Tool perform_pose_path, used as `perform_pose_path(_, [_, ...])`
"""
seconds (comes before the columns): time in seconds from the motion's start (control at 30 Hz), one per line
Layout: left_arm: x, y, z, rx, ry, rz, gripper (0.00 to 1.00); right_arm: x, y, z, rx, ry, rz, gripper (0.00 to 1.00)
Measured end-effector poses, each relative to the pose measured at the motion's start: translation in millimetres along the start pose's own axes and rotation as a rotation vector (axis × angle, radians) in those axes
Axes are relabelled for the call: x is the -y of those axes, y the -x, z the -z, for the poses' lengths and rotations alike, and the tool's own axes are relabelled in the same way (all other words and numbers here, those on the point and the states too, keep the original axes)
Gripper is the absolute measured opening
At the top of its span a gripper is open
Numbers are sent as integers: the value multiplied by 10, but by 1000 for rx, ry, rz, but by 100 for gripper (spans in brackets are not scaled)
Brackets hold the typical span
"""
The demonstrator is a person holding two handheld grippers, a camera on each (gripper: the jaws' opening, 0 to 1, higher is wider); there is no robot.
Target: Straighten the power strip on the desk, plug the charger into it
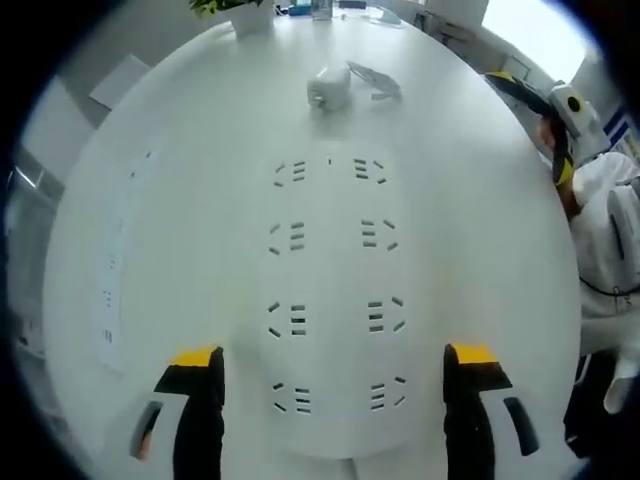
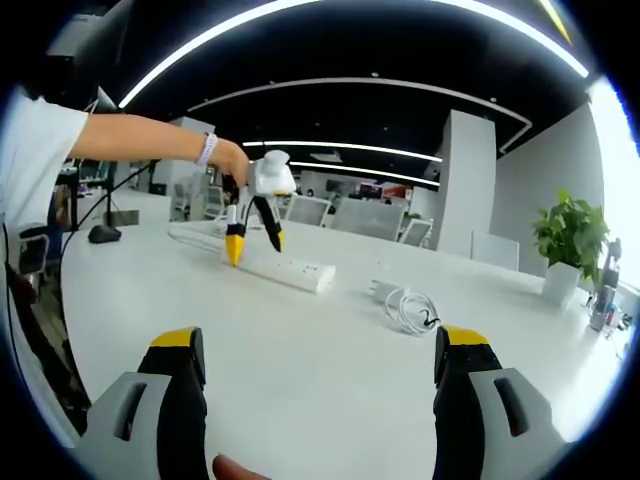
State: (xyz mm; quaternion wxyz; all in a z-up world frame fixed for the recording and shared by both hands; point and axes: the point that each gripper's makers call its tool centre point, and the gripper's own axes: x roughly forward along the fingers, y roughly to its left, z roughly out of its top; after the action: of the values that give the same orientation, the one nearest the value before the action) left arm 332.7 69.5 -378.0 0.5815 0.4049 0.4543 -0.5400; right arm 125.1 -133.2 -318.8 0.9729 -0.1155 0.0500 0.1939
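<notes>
The white power strip (image 1: pixel 335 310) is seen lying flat on the white tabletop (image 1: pixel 480 200), socket face up, directly below the left gripper (image 1: pixel 335 385). The left jaws are held wide apart, one on each side of the strip's near end, with nothing clamped between them. In the right gripper view the same left gripper (image 2: pixel 254 240) is seen from the side, carried by a person's hand (image 2: pixel 232 160), its yellow-tipped jaws straddling the power strip (image 2: pixel 280 265); whether the tips touch the strip or the tabletop cannot be told. The right gripper (image 2: pixel 318 375) is held well back over bare tabletop, jaws spread and empty. The white charger (image 2: pixel 385 290) is noted on the tabletop just beyond the strip's far end, its coiled cable (image 2: pixel 412 310) beside it; in the left gripper view the charger (image 1: pixel 328 88) appears past the strip's far end. The step in hand is judged to be the straightening of the strip. For a clean result the jaws should be closed squarely across the strip's short width, pressed evenly on both long edges, and the strip turned by sliding rather than lifting, so that the trailing end is not swung into the charger. A potted plant (image 2: pixel 570 240) stands far off.
</notes>
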Motion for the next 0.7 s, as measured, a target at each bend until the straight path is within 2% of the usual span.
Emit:
perform_pose_path(0.27, [4, 51, -53, 66, 38, -18, 96, -26, 15, -18, 6, 1, -5, 95])
perform_pose_path(0.57, [-66, 169, -207, 200, 102, -75, 99, -69, 22, -50, 14, 4, -14, 95])
perform_pose_path(0.7, [-45, 202, -319, 298, 157, -113, 99, -97, 41, -85, 22, 9, -18, 95])
